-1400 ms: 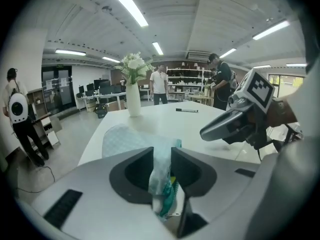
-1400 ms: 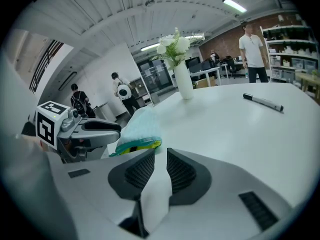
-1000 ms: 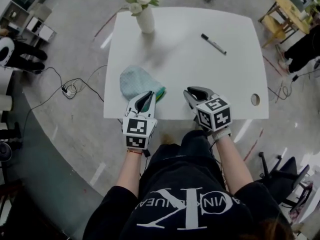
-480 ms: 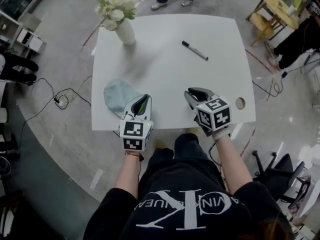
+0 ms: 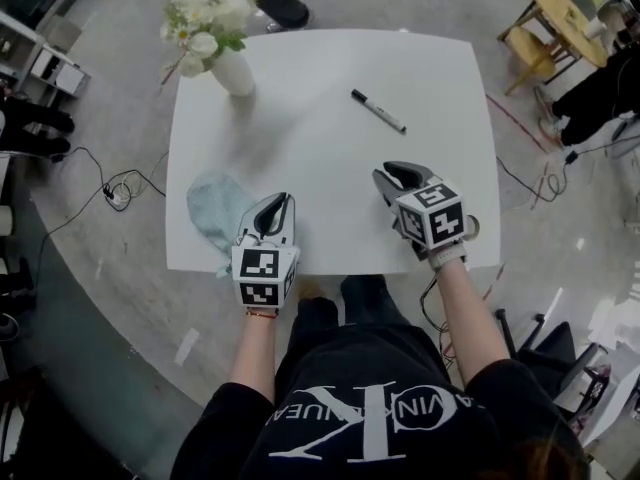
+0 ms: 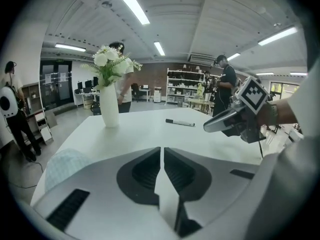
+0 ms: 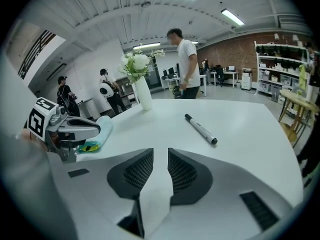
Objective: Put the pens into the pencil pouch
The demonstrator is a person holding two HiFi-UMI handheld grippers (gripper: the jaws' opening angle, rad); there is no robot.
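The pen point(image 5: 378, 111) lies far out on the white surface point(image 5: 320, 78), well apart from the pouch point(image 5: 213, 211) at its near left edge. The right tool point(image 5: 396, 175), its empty jaws just opening, should straddle the barrel's middle squarely. The left tool point(image 5: 281, 202) is closed and empty beside the pouch.

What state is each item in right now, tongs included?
pencil pouch: lying at the near left edge of the table; open or zipped, cannot tell.
pen: lying loose on the table, outside the pencil pouch.
vase: upright, flowers in it.
left tongs: shut, nothing between them.
right tongs: open, jaws have just been opening, nothing between them.
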